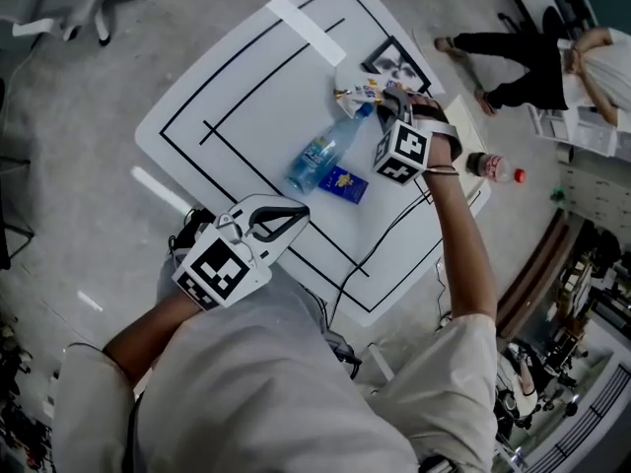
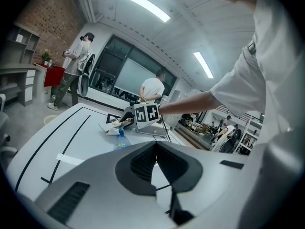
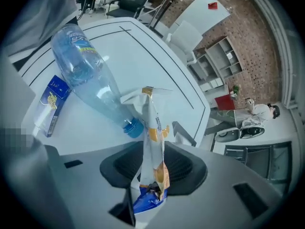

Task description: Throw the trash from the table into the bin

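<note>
the person wore a pale grey shirt [image 1: 266,382] with short, wide sleeves [image 1: 455,358]. the left gripper [image 1: 296,215] and the right gripper [image 1: 386,101] had smooth light grey shells with black linings inside the jaws. on each one sat a white cube [image 1: 219,267] printed with black square markers.

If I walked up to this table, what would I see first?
Probably the clear bottle lying on its side in the middle of the white table, with a small blue box just beside it. Next, the crinkly wrapper near the table's far side, poking up between the open jaws of the right gripper.
</note>
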A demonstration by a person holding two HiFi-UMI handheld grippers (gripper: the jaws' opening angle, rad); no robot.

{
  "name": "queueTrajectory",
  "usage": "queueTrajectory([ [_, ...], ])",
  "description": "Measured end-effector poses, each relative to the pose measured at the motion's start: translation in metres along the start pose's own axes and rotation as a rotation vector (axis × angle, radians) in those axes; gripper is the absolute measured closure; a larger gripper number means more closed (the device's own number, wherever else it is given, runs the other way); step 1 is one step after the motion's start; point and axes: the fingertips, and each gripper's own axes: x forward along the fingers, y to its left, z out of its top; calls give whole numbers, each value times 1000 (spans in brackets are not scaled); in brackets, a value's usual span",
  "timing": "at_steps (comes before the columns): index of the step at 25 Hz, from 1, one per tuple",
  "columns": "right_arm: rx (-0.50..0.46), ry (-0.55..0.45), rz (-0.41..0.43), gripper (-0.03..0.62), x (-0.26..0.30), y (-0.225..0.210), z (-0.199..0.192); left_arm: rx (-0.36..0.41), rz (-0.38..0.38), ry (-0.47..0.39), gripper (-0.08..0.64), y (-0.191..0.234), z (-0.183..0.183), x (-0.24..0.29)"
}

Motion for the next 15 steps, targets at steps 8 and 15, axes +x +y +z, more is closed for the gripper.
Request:
queueTrajectory([
  [8, -55, 48, -22, 517, 10, 3, 3, -8, 6, -3, 552, 0, -4, -4],
  [15, -16, 59, -63, 552, 0, -5, 1, -5, -4, -11, 552, -4, -4, -4],
])
